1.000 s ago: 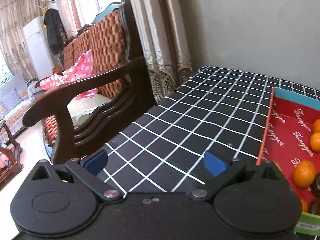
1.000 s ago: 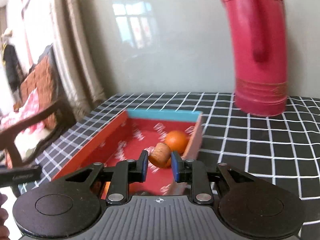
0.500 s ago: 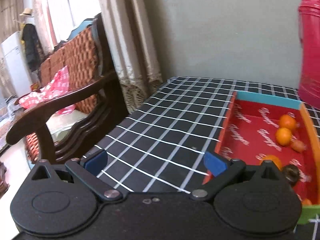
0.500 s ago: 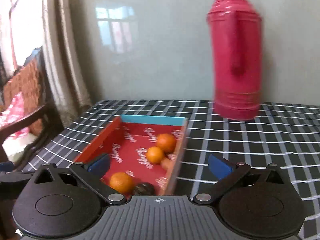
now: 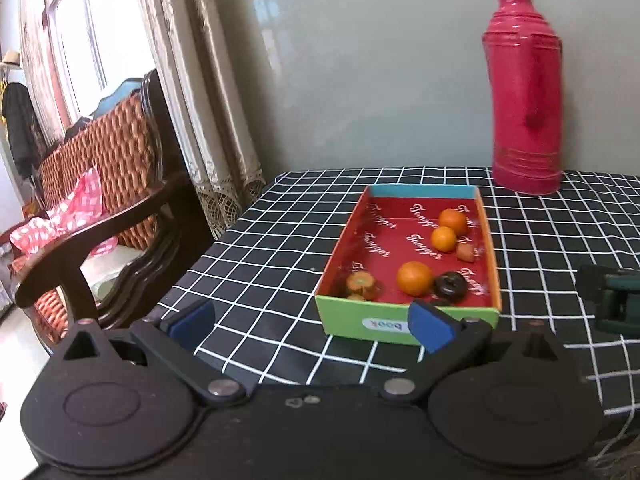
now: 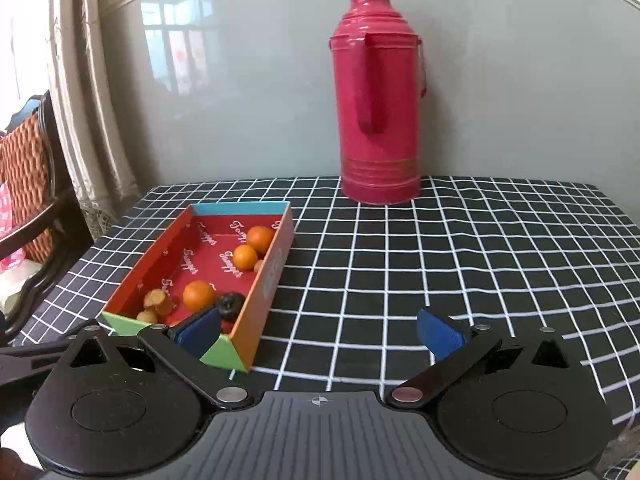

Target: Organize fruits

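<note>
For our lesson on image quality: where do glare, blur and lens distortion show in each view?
Left wrist: the red flask is motion-smeared and the tablecloth grid bows. Right wrist: the flask is sharper, a window reflection glares on the wall, and the corners are vignetted.

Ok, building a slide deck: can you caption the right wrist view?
Open right gripper above checked tablecloth, fruit box at left, red thermos behind.
</note>
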Demonstrator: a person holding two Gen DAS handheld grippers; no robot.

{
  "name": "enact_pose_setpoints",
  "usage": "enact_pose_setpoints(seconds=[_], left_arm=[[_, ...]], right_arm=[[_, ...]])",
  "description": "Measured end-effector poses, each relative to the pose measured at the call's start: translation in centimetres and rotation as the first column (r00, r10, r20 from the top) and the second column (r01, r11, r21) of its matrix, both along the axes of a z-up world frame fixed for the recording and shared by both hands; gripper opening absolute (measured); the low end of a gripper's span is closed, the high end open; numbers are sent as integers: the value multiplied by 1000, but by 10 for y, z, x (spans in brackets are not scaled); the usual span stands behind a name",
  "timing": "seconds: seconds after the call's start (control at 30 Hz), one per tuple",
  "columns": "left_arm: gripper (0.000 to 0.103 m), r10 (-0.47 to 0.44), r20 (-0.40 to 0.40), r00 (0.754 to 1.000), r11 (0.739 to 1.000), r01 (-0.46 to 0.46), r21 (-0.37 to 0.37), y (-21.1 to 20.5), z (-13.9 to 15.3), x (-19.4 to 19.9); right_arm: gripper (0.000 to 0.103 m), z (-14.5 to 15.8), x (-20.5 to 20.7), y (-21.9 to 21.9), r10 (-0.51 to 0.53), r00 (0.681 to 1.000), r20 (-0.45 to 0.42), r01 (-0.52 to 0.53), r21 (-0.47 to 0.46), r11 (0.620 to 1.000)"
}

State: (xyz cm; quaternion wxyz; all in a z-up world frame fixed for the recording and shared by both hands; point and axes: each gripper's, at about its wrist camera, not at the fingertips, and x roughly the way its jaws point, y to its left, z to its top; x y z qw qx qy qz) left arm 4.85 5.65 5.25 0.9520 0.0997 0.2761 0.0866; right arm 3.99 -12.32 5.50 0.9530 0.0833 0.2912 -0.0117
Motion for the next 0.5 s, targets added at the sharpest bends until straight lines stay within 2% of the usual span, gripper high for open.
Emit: enact_pose_setpoints(seconds=[0.23, 0.5], left_arm=[[97, 3, 18, 1000, 1000, -3, -7, -2, 6, -14], [97, 3, 26, 1000, 1000, -3, -17, -2, 8, -19]], right_arm=[[103, 1, -31, -8, -29, 1000, 8, 29, 10, 1000], [103, 4, -41, -7, -32, 999, 22, 32, 6, 999]])
